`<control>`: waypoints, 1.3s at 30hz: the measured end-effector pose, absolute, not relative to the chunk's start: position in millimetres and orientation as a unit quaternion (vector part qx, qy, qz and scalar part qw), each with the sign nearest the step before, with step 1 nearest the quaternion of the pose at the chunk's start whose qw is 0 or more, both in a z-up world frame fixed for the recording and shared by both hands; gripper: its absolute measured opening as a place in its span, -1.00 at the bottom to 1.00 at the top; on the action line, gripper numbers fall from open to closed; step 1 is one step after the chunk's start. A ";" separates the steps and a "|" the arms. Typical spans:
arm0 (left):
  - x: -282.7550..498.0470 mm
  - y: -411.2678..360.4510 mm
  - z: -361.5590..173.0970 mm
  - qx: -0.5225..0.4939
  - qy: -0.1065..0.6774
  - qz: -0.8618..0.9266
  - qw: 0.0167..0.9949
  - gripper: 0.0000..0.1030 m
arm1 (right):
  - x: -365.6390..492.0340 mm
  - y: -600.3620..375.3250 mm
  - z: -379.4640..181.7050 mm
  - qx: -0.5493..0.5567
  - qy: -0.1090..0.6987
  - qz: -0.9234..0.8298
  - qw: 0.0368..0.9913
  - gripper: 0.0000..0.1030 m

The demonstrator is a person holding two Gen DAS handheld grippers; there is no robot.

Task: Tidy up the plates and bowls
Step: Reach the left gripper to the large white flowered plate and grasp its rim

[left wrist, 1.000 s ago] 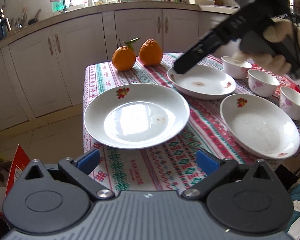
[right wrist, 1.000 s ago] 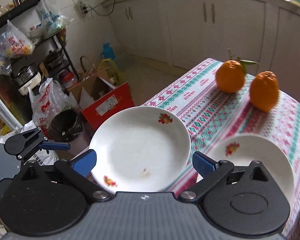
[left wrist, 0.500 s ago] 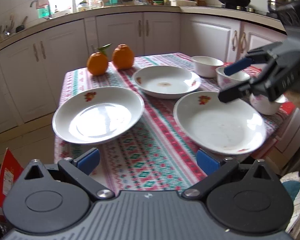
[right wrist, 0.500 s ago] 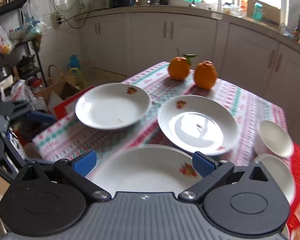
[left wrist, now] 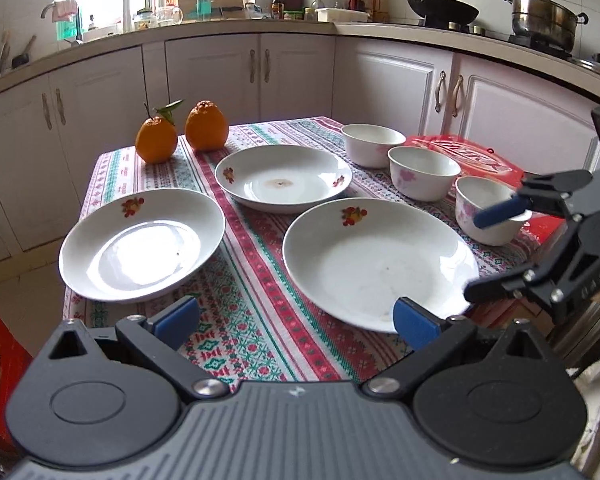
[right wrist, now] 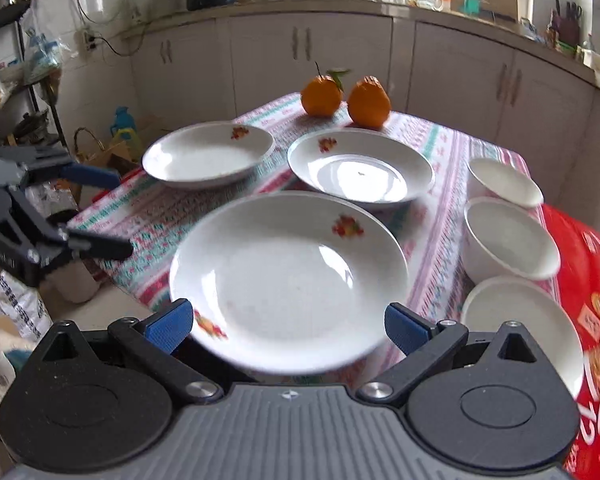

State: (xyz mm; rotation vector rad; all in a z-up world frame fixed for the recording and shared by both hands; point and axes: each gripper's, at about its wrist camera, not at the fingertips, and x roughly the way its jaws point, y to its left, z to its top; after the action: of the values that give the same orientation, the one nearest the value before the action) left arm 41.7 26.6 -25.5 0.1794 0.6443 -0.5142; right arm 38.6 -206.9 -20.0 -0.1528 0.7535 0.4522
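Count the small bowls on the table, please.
3, in a row along the table's right side: far bowl on the tablecloth, middle bowl and near bowl by the red packet. None looks hidden.

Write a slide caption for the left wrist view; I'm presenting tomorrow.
Open left gripper faces three plates and three bowls.

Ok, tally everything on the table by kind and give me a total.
Plates: 3
Bowls: 3
Oranges: 2
Red bag: 1
Total: 9
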 end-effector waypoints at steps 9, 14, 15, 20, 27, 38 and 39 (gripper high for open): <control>40.8 16.0 -25.1 0.082 0.301 -0.268 0.911 0.99 | 24.3 -206.6 -27.9 -0.095 0.385 0.224 0.890 1.00; 43.4 16.5 -24.4 0.083 0.305 -0.278 0.907 0.99 | 26.7 -199.1 -42.7 -0.120 0.387 0.206 0.891 1.00; 45.2 16.8 -24.4 0.081 0.309 -0.277 0.906 0.99 | 27.8 -199.3 -44.7 -0.120 0.388 0.205 0.891 1.00; 56.1 18.8 -25.4 0.075 0.321 -0.274 0.904 0.99 | 33.5 -202.2 -51.9 -0.114 0.390 0.207 0.890 1.00; 72.0 9.5 -28.8 0.099 0.336 -0.285 0.892 0.99 | 43.6 -205.8 -59.5 -0.102 0.392 0.215 0.889 1.00; 105.2 -12.3 -33.5 0.139 0.365 -0.323 0.862 0.99 | 51.2 -198.4 -61.8 -0.105 0.393 0.224 0.886 1.00; 108.0 -14.2 -34.3 0.140 0.368 -0.328 0.859 0.99 | 51.7 -197.9 -61.8 -0.105 0.394 0.224 0.885 1.00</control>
State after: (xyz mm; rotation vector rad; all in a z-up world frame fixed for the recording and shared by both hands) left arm 108.0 -14.2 -34.3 0.2944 0.7725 -0.6885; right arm 51.7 -197.9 -61.8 -0.2186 0.8198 0.4657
